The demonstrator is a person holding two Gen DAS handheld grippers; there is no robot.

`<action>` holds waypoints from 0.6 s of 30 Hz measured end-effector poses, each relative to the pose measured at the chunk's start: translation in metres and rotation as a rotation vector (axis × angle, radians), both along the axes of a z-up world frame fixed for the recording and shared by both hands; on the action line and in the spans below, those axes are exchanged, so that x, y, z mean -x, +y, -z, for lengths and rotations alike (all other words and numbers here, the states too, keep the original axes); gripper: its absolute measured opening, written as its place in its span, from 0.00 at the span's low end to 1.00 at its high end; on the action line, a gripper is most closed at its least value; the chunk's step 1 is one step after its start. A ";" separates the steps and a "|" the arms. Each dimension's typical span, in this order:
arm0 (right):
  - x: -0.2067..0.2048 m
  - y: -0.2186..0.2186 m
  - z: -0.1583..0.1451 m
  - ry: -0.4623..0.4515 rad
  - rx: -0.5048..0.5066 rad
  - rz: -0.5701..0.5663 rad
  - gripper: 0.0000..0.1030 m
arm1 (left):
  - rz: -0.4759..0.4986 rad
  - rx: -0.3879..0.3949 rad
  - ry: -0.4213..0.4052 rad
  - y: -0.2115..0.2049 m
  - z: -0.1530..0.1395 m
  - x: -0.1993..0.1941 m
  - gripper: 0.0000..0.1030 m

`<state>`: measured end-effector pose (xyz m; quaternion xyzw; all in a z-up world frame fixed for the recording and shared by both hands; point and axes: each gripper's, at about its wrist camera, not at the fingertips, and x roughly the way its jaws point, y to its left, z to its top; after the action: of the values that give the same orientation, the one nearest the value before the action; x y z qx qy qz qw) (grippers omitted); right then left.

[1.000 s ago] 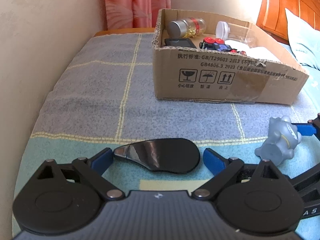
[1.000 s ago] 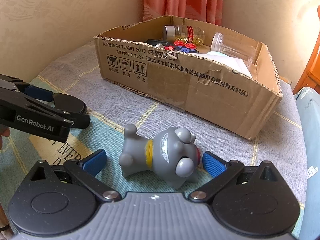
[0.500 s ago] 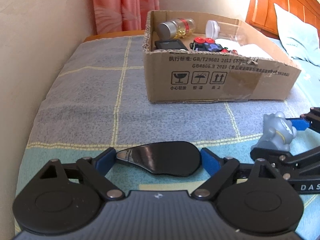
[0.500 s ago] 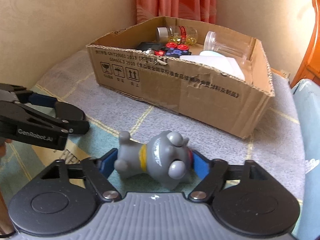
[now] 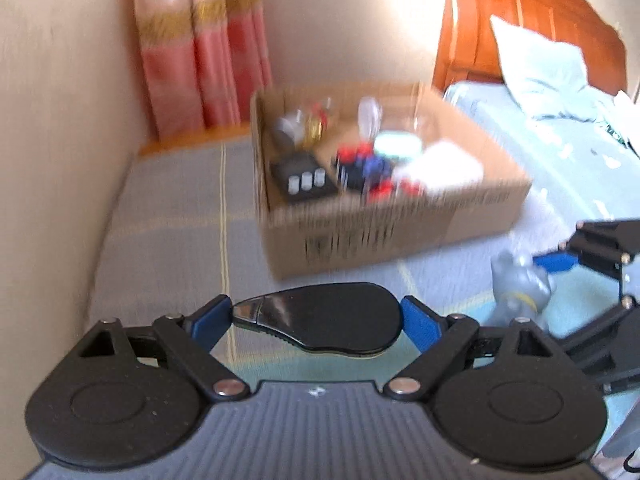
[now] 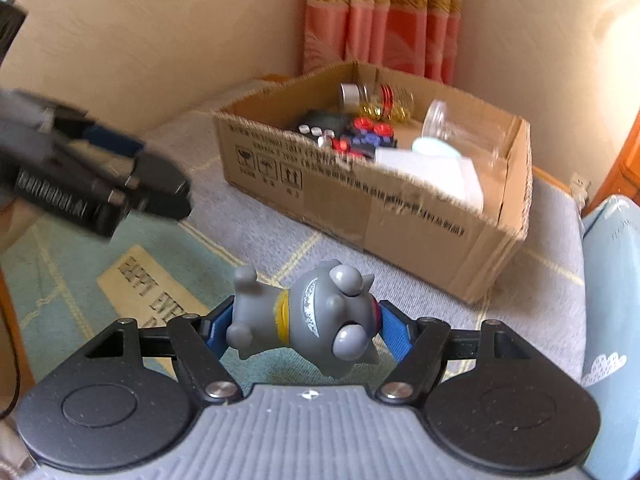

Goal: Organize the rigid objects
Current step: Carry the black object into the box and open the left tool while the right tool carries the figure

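Black linkages, blue fingers, silver screws

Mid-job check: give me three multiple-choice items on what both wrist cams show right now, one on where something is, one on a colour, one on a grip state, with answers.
1. Where is the cardboard box?
A. on the grey blanket near the curtain corner
B. on the floor
C. on the pillow

2. What colour is the toy figure mostly?
A. red
B. grey
C. green

3. What is the left gripper doing?
A. hanging open with nothing between its fingers
B. closed on the black flat object
C. closed on a bottle

Answers: 1 A, it sits on the blanket before the curtain; 2 B, its body is grey with a yellow collar, held in the right gripper; 3 B, both blue pads touch the object's ends.
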<state>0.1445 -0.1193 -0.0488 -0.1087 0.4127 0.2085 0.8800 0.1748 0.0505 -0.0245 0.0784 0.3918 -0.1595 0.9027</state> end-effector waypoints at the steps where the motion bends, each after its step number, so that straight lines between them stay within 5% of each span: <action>1: 0.000 -0.002 -0.005 -0.004 -0.006 -0.008 0.75 | 0.008 -0.003 -0.021 -0.002 -0.007 -0.003 0.87; 6: -0.005 -0.013 -0.036 -0.061 -0.012 -0.022 0.75 | 0.083 -0.003 -0.116 -0.025 -0.033 -0.030 0.87; 13: -0.028 -0.030 -0.056 -0.120 -0.008 0.039 0.75 | 0.043 -0.019 -0.118 -0.042 -0.022 -0.070 0.88; 18: -0.053 -0.035 -0.063 -0.113 -0.015 0.053 0.75 | 0.010 -0.015 -0.173 -0.035 -0.024 -0.061 0.99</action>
<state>0.1976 -0.1540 0.0141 -0.1028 0.3634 0.1816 0.9079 0.2356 0.0158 -0.0008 0.1009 0.3133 -0.1538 0.9317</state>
